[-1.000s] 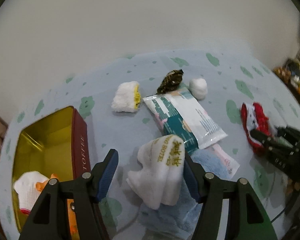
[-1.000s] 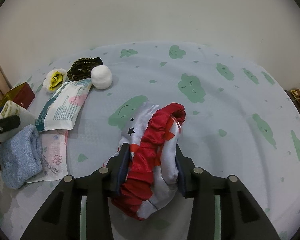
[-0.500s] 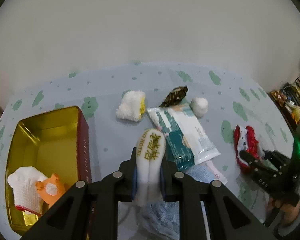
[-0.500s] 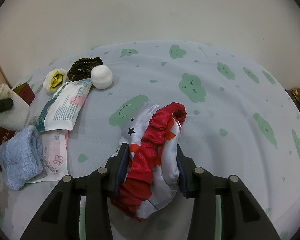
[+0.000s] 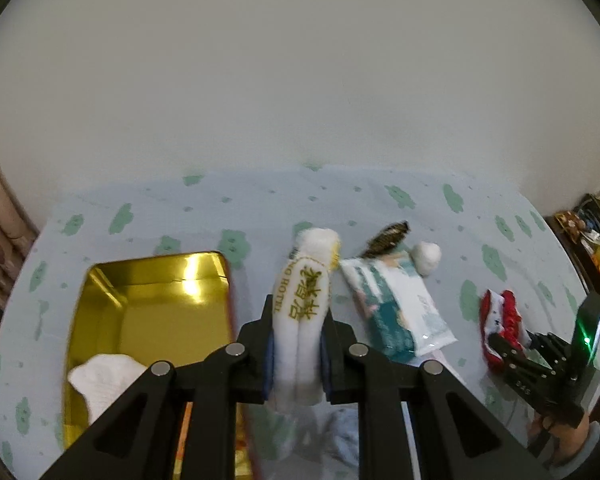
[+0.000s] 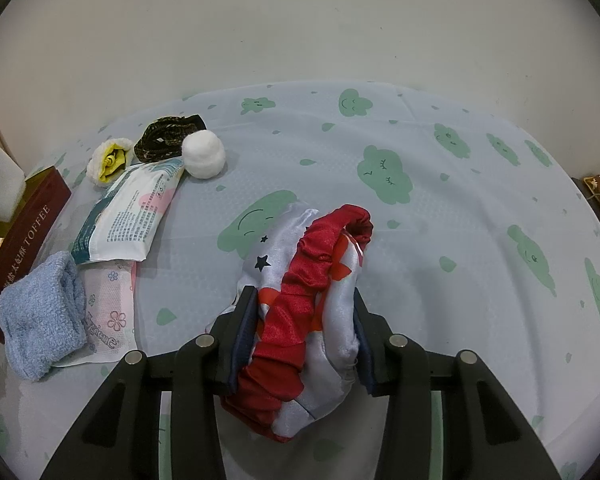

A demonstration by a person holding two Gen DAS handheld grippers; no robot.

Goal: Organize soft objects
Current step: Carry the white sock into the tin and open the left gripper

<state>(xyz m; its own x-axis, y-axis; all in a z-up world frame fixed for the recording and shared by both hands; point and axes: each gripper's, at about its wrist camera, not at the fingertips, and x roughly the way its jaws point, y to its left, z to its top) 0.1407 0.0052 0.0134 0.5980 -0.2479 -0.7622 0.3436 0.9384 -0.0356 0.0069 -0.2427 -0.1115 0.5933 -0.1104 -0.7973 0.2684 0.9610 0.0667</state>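
Left wrist view: the left tool [image 5: 297, 354] clenches 1 white hotel towel [image 5: 301, 312], lifted just right of the open gold tin [image 5: 156, 304]; inside the tin lies 1 white cloth [image 5: 100, 376].

Right wrist view: the right tool [image 6: 305, 334] grips 1 red-and-white satin cap [image 6: 308, 300] on the tabletop [image 6: 460, 240]. Left of it lie 1 blue towel [image 6: 40, 320], 2 packets and 1 cotton ball [image 6: 203, 153].

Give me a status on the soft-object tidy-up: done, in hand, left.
Done: one white cloth item lies in the gold toffee tin.
In hand: the left hand-held gripper is clamped on a white hotel towel; the right hand-held gripper is closed on a red and white satin scrunchie.
Left on the tablecloth: blue towel, cotton ball, brown patterned scrunchie, yellow-centred white cloth, tissue pack.
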